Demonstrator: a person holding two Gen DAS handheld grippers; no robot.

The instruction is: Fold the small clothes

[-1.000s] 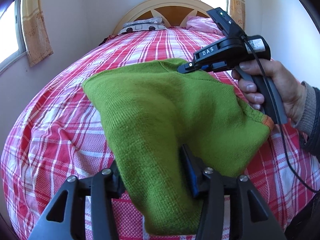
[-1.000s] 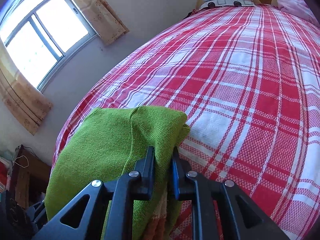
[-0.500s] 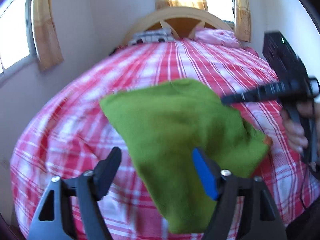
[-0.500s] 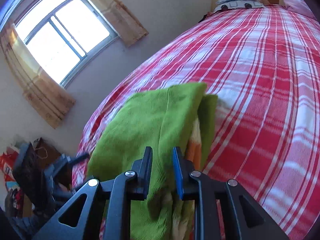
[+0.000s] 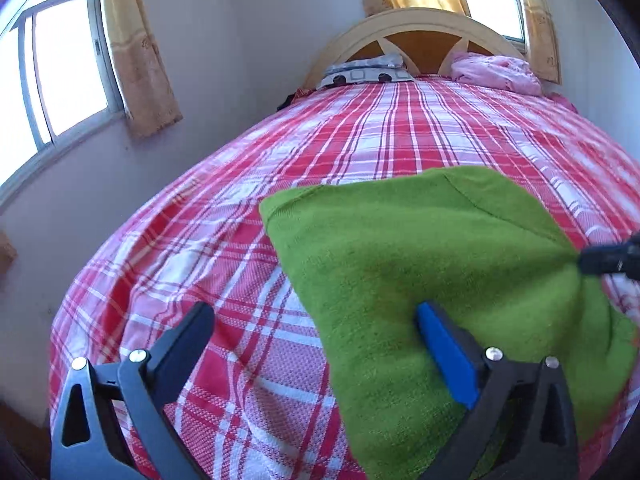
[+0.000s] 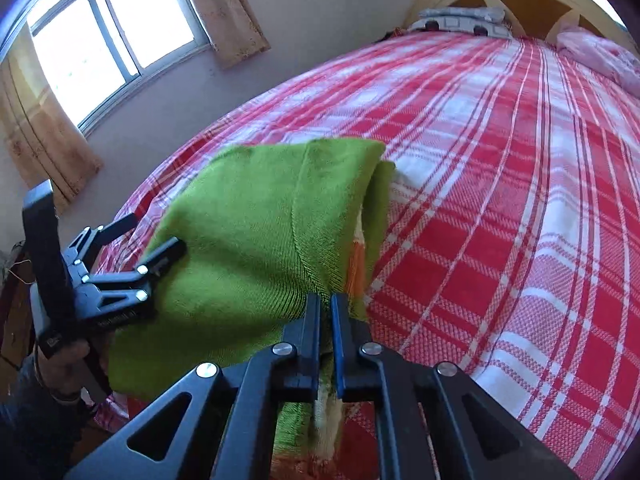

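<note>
A small green knit sweater [image 5: 420,264] with an orange trim [image 6: 356,268] hangs folded above the bed. My right gripper [image 6: 326,300] is shut on its edge and holds it up; its tip also shows at the right edge of the left wrist view as the right gripper [image 5: 584,260], pinching the cloth. My left gripper [image 5: 312,316] has its jaws opening wide. The cloth's left part hangs between them and drapes by the blue pad [image 5: 444,352], unpressed. In the right wrist view the left gripper [image 6: 158,232] stands beside the sweater's left side, held by a hand [image 6: 60,368].
A red-and-white plaid bed cover [image 5: 280,184] spreads below. At its far end stand a wooden headboard [image 5: 416,28], a patterned pillow [image 5: 364,70] and pink bedding [image 5: 496,70]. Curtained windows [image 5: 60,76] and a wall run along the left side.
My left gripper opened wide, let go of the sweater and drew off to the left. The right gripper, shut on the sweater, lifted it and pulled it rightward.
</note>
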